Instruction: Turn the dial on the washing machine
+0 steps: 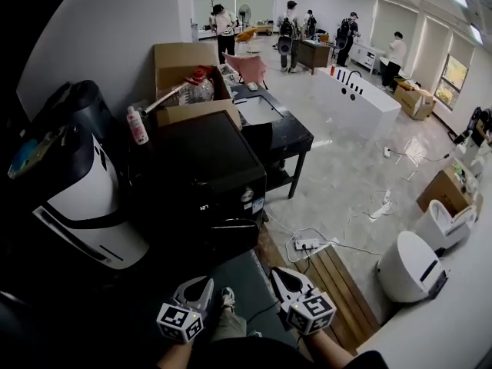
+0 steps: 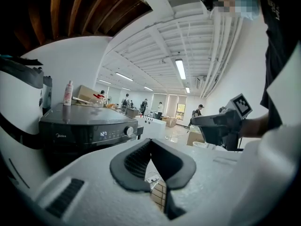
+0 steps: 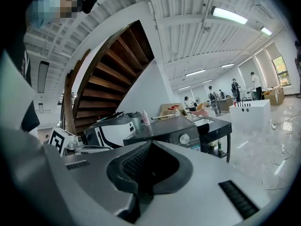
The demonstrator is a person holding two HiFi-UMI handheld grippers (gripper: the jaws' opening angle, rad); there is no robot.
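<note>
The black washing machine [image 1: 204, 167] stands ahead of me, its round silver dial [image 1: 247, 196] on the front panel at the right. Both grippers hang low near my body, well short of the machine. My left gripper [image 1: 204, 284] is shut with nothing in it, and my right gripper [image 1: 281, 275] beside it is shut and empty too. In the left gripper view the dial [image 2: 129, 131] shows beyond the closed left gripper [image 2: 151, 142], next to a lit display. In the right gripper view the dial [image 3: 184, 139] lies past the closed right gripper [image 3: 149, 145].
A white and black appliance [image 1: 77, 198] stands left of the machine. Behind it are a cardboard box [image 1: 188, 75] and a pink bottle [image 1: 137, 125]; a black table [image 1: 288, 133] is at its right. A power strip [image 1: 306, 244], cables and a wooden plank [image 1: 342, 290] lie on the floor. People stand far back.
</note>
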